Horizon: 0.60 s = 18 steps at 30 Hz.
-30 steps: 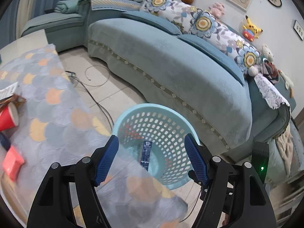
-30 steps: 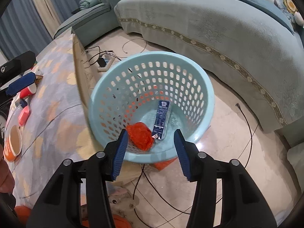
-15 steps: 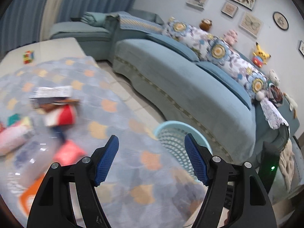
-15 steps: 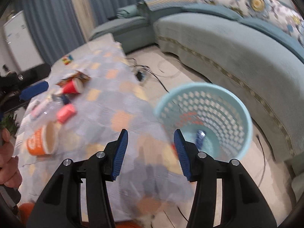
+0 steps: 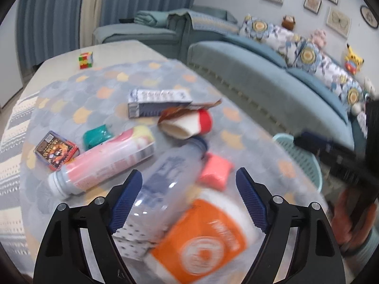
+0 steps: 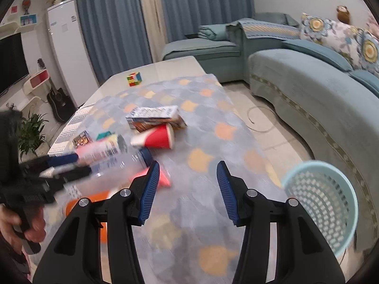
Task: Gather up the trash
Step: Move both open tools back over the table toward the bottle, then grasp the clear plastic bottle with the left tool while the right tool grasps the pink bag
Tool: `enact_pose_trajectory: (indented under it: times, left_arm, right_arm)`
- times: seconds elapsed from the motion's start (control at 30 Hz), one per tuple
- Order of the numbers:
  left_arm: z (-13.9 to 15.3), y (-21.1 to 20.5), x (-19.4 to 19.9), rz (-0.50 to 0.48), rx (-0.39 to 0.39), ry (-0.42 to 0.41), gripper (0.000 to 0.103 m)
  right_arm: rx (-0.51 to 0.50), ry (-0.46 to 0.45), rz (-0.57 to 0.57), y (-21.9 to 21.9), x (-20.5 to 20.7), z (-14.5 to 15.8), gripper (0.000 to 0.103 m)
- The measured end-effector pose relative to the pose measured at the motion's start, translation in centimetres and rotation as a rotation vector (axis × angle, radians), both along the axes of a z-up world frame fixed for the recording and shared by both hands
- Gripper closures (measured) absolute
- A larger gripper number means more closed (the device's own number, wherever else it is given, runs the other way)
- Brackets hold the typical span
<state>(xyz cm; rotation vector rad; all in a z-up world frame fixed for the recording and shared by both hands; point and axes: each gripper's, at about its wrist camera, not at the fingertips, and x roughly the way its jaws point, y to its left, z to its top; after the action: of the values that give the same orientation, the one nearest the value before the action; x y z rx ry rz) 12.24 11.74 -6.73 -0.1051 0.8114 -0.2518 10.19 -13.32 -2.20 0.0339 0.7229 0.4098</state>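
Note:
Trash lies on the cloth-covered table: a clear plastic bottle (image 5: 170,177), an orange cup (image 5: 203,241), a pink bottle (image 5: 104,163), a red paper cup (image 5: 189,124), a pink packet (image 5: 214,171), a blue-white carton (image 5: 158,101), a green packet (image 5: 97,137) and a small printed box (image 5: 55,150). My left gripper (image 5: 189,198) is open and empty, just above the clear bottle and orange cup. My right gripper (image 6: 187,189) is open and empty over the cloth, right of the pink packet (image 6: 163,177). The light blue basket (image 6: 322,203) stands on the floor to the right.
A Rubik's cube (image 5: 85,60) sits at the table's far end. A blue sofa (image 6: 319,90) runs along the right, with cables on the floor (image 6: 258,120) between it and the table. A fridge (image 6: 68,47), guitar and plant stand at far left.
Both grippers have swung left from above the basket, where trash lay inside, to over the table's trash. Both stayed open and empty.

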Motion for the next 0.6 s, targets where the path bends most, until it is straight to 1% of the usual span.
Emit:
enact_pose_trajectory:
  times: [0.1,0.2,0.3,0.37,0.43,0.47,0.53,0.6]
  left_arm:
    - [-1.3,1.2,1.1,-0.012,0.002,0.019,0.023]
    - [-2.6,1.5,2.4,-0.044,-0.001,0.070,0.023]
    - [-3.6,1.1,3.1,-0.075,0.035,0.104,0.023]
    - [-4.2,0.7,3.5,-0.075,0.071,0.114,0.024]
    - [-4.8,0.4,4.1,-0.073,0.090,0.142,0.028]
    - [-4.9,0.3,4.2,-0.074,0.088,0.155,0.032]
    - [-5.3,0.1,4.5,-0.073,0.091,0.198,0.035]
    - [-5.2,-0.2,4.2,-0.077,0.089,0.198,0.043]
  right_arm:
    - [-0.014,0.002,0.035,2.5,1.6,-0.1,0.056]
    - [-0.051,-0.007,0.068,4.7,2.3,-0.5,0.051]
    - [-0.052,0.017,0.093,5.6,2.5,-1.6,0.050]
    - [-0.045,0.046,0.093,5.7,2.6,-2.7,0.050]
    - [-0.034,0.089,0.085,5.6,2.8,-4.1,0.050]
    - [-0.028,0.103,0.082,5.5,2.8,-4.6,0.050]
    - [-0.013,0.137,0.077,5.4,2.8,-5.5,0.050]
    - [-0.002,0.157,0.083,5.3,2.7,-5.8,0.050]
